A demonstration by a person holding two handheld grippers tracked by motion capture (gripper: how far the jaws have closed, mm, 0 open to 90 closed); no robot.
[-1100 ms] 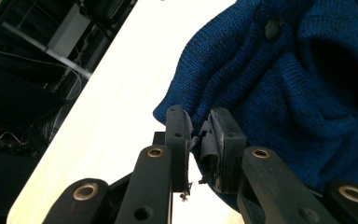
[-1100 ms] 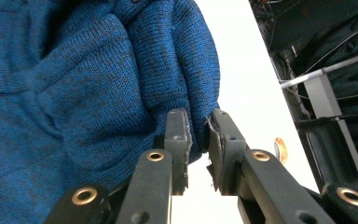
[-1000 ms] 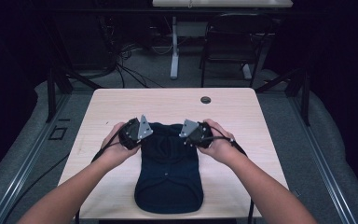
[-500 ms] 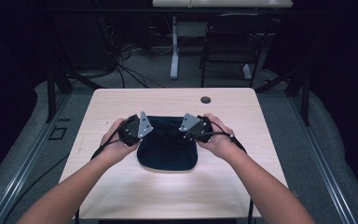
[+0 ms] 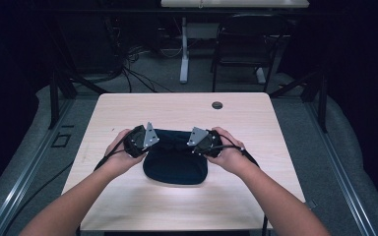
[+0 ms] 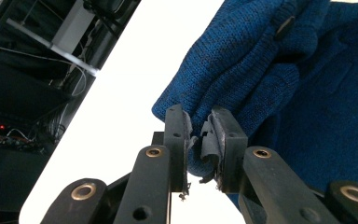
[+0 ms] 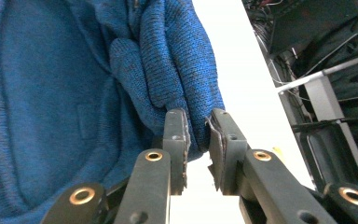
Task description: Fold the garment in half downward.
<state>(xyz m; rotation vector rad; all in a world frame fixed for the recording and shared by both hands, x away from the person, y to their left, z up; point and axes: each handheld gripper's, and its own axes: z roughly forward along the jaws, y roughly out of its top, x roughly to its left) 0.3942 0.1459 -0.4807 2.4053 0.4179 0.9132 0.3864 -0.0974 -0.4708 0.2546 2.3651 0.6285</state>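
Whereas a second ago the blue knitted garment reached toward the table's near edge, I now find it folded into a shorter bundle between my two grippers, its far edge pinched in both. I count one garment, two grippers, one table. My left gripper and right gripper are each clamped nearly closed on bunched knit; both gripper views show this grip and a button, which the high view omits.
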